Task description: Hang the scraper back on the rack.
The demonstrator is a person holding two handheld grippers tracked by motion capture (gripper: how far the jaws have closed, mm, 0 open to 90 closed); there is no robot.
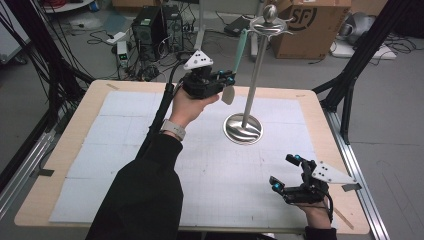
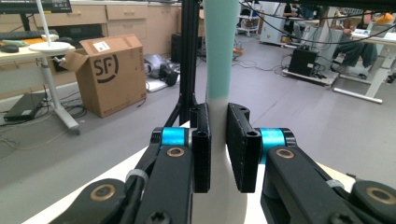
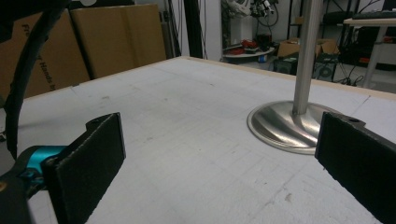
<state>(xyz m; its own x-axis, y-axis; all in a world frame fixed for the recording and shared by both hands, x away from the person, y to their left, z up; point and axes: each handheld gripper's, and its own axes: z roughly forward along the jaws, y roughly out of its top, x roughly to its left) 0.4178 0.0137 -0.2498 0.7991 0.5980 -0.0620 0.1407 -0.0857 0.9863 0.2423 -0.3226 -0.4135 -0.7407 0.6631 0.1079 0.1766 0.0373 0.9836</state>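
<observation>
A steel stand (image 1: 243,128) rises from a round base on the white mat to hook arms and a knob at its top. A utensil (image 1: 241,50) with a teal handle and a pale head is upright to the left of the pole. Its upper end reaches the stand's left hook arm; I cannot tell whether it hangs there. My left gripper (image 1: 227,78) is shut on the utensil where teal meets pale. In the left gripper view the pads (image 2: 201,140) press the utensil (image 2: 219,56) from both sides. My right gripper (image 1: 284,171) rests open near the front right corner with nothing in it. In the right gripper view the right gripper (image 3: 224,154) faces the stand's base (image 3: 280,126).
The wooden table (image 1: 320,125) carries a white gridded mat (image 1: 125,125). Behind it on the floor are a cardboard box (image 1: 310,25), computer towers (image 1: 150,25) and cables. Black frame posts (image 1: 350,75) stand at the right, and cables hang at the left.
</observation>
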